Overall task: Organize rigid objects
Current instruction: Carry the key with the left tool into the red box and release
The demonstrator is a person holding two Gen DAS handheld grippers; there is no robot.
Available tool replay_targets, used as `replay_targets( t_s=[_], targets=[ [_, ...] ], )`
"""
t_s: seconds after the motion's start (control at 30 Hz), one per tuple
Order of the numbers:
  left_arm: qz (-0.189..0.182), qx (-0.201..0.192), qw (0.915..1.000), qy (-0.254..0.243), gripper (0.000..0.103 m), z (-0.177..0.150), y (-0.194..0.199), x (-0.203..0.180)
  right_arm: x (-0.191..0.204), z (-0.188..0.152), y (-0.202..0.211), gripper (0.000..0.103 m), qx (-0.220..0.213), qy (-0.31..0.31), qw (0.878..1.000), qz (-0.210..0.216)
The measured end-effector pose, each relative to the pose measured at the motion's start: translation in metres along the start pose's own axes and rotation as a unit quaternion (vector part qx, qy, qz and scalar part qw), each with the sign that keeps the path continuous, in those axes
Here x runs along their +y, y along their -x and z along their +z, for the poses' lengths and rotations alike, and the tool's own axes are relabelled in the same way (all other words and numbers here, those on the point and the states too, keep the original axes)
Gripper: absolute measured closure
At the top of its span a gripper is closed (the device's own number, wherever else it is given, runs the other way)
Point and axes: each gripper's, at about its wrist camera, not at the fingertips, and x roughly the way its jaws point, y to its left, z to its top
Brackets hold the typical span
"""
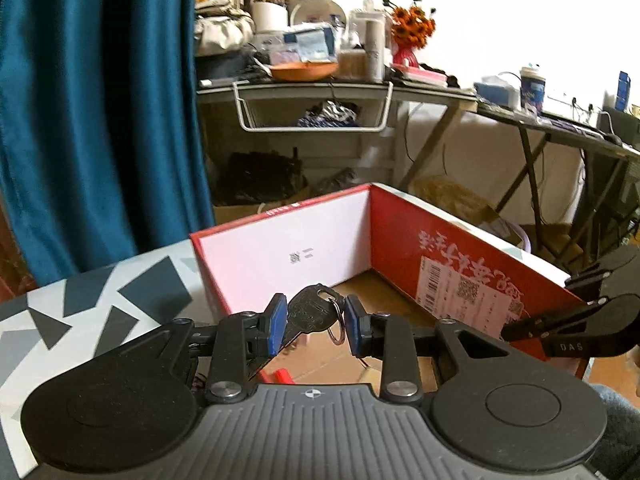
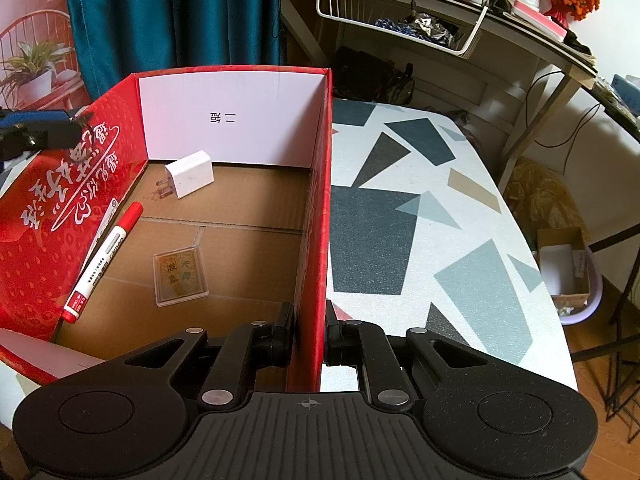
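My left gripper (image 1: 316, 306) has its blue pads shut on a dark metal key (image 1: 306, 314) with a split ring, held over the near rim of the open red cardboard box (image 1: 280, 248). In the right wrist view my right gripper (image 2: 310, 332) is shut on the box's (image 2: 240, 120) right wall, one finger inside and one outside. On the box floor lie a white charger plug (image 2: 190, 174), a red marker (image 2: 104, 262) and a clear card case (image 2: 180, 276). The right gripper's fingers (image 1: 532, 322) show at the box's right wall.
The box stands on a table (image 2: 400, 200) with a grey, white and dark geometric pattern. A blue curtain (image 1: 100, 120) hangs behind on the left. A cluttered desk (image 1: 320, 88) with a wire basket runs along the back wall. A small box (image 2: 560, 264) sits on the floor.
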Motion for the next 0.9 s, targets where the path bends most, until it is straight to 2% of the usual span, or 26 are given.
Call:
replay_targets(
  t_s=[0.2, 0.37, 0.5, 0.63, 0.8, 0.9],
  targets=[
    [-0.023, 0.014, 0.9995, 0.014, 0.070, -0.005, -0.007, 0.005, 0.000, 0.000, 0.000, 0.091, 0.000, 0.000, 1.000, 0.000],
    [-0.015, 0.001, 0.9981, 0.060, 0.070, -0.002, 0.002, 0.025, 0.000, 0.000, 0.001, 0.091, 0.000, 0.000, 1.000, 0.000],
    [0.001, -0.010, 0.9962, 0.087, 0.070, 0.000, 0.017, 0.045, 0.000, 0.001, 0.000, 0.091, 0.001, 0.000, 1.000, 0.001],
    [0.027, -0.013, 0.9940, 0.105, 0.065, -0.007, 0.031, 0.067, 0.000, 0.001, 0.000, 0.091, 0.001, 0.001, 1.000, 0.001],
    [0.062, 0.008, 0.9885, 0.138, 0.065, -0.023, 0.038, 0.102, 0.000, 0.001, 0.000, 0.091, 0.002, 0.001, 1.000, 0.000],
    [0.077, 0.025, 0.9811, 0.176, 0.065, -0.034, 0.039, 0.125, 0.000, 0.001, 0.000, 0.091, 0.003, 0.002, 1.000, -0.001]
  ],
)
